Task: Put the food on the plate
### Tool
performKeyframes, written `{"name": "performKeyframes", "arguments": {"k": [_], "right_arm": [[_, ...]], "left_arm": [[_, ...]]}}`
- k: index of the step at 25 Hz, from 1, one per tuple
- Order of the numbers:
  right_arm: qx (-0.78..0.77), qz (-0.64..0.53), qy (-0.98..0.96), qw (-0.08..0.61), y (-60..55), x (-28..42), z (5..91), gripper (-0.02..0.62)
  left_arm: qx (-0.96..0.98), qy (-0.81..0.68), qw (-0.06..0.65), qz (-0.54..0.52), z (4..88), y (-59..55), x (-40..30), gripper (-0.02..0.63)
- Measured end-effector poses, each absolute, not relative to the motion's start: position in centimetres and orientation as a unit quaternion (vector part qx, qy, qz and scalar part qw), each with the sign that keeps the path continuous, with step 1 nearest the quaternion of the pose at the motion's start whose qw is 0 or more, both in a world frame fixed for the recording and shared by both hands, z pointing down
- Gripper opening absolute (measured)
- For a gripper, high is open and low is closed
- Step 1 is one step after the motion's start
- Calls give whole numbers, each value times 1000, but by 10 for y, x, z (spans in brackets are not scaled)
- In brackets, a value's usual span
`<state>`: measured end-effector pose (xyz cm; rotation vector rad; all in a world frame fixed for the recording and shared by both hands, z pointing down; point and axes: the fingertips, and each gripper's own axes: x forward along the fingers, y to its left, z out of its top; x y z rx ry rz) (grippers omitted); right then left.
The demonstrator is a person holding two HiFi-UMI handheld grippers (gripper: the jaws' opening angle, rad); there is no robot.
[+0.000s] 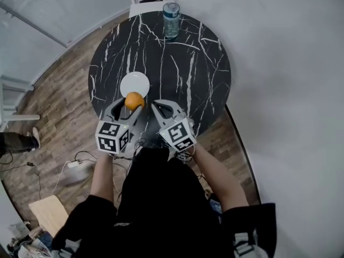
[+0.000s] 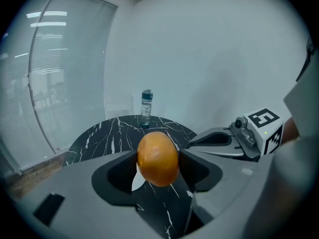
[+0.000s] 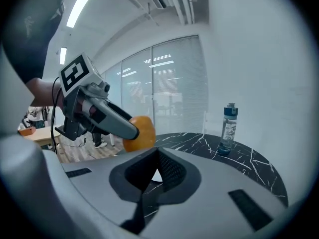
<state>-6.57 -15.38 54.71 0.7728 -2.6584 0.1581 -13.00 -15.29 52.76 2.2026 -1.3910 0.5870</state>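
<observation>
While the left gripper (image 1: 131, 104) pinches an orange (image 2: 157, 158) over the near edge of the white plate (image 1: 134, 81) on the black marble table (image 1: 185, 74), the right gripper (image 3: 158, 156), just to its right, has its jaws pressed together on nothing. A water bottle (image 1: 171, 19) stands at the far edge, its label unreadable.

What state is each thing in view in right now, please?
Orange: gripped in the left tool, not yet on the plate.
Plate: on the table, empty.
Bottle: upright, capped, at the table's far edge.
Left tool: shut on the orange.
Right tool: shut, holding nothing.
</observation>
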Motion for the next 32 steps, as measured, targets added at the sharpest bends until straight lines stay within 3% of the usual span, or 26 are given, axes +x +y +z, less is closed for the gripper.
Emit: {"name": "performKeyframes", "arguments": {"k": [32], "right_arm": [[352,136,-899,224,-226,-68,621,-3]], "left_arm": [[766,-418,62,484,626,-221,-161,259]]}}
